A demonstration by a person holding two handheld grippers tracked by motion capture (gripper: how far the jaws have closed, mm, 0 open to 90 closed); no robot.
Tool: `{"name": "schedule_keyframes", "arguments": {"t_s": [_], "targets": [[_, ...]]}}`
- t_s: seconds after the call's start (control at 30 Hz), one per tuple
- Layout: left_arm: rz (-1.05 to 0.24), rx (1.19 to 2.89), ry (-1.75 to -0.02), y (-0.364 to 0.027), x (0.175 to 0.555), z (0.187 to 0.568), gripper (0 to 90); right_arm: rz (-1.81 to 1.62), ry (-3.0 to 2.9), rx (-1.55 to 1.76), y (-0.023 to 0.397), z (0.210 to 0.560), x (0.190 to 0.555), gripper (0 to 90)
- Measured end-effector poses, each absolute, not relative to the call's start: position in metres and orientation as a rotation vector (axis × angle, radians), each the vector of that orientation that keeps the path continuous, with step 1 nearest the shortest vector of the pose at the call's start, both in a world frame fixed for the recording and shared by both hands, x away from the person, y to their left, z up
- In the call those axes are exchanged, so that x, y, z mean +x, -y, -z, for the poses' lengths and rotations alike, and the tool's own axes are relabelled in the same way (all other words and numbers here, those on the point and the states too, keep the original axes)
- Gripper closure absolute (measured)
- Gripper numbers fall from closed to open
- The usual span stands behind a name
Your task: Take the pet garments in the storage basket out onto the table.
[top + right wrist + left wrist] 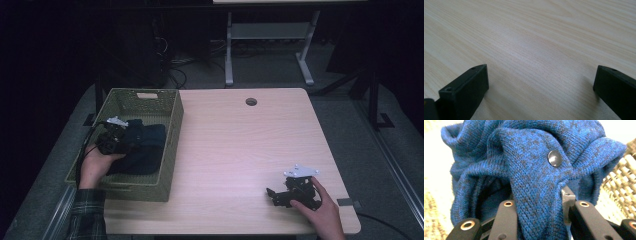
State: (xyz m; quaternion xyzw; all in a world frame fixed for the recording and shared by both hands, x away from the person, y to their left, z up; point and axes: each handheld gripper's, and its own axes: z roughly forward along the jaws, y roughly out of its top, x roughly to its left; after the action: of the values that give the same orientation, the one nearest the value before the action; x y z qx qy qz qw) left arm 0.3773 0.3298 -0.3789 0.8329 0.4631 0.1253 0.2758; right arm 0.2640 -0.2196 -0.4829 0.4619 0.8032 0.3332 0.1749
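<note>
Left gripper (121, 137) pinches a fold of the blue knit garment (534, 170) inside the green basket (172, 150) at the table's (240, 150) left edge; jaw tips hidden by cloth. Right gripper (541, 85) rests spread near the front right corner.

No readable text anywhere.
No label, brand or number on the blue knitted garment (534, 170) clamped between the jaws; its round metal snap button (554, 158) is blank.

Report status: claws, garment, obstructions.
Left claw clamped on blue knit sweater inside green basket. Right claw open, resting on table. Basket walls hem the lift.
</note>
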Motion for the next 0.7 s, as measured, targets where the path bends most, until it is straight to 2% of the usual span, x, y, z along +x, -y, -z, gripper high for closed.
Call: {"name": "schedule_keyframes", "arguments": {"t_s": [0.3,0.7], "targets": [[-0.364,2.116,-1.212,-0.343,0.367,0.358,67.6,-0.944,-2.276,1.308,0.22,0.483,0.264,0.0],[-0.364,2.04,-1.136,-0.343,0.359,0.339,67.6,-0.944,-2.276,1.309,0.22,0.483,0.264,0.0]]}}
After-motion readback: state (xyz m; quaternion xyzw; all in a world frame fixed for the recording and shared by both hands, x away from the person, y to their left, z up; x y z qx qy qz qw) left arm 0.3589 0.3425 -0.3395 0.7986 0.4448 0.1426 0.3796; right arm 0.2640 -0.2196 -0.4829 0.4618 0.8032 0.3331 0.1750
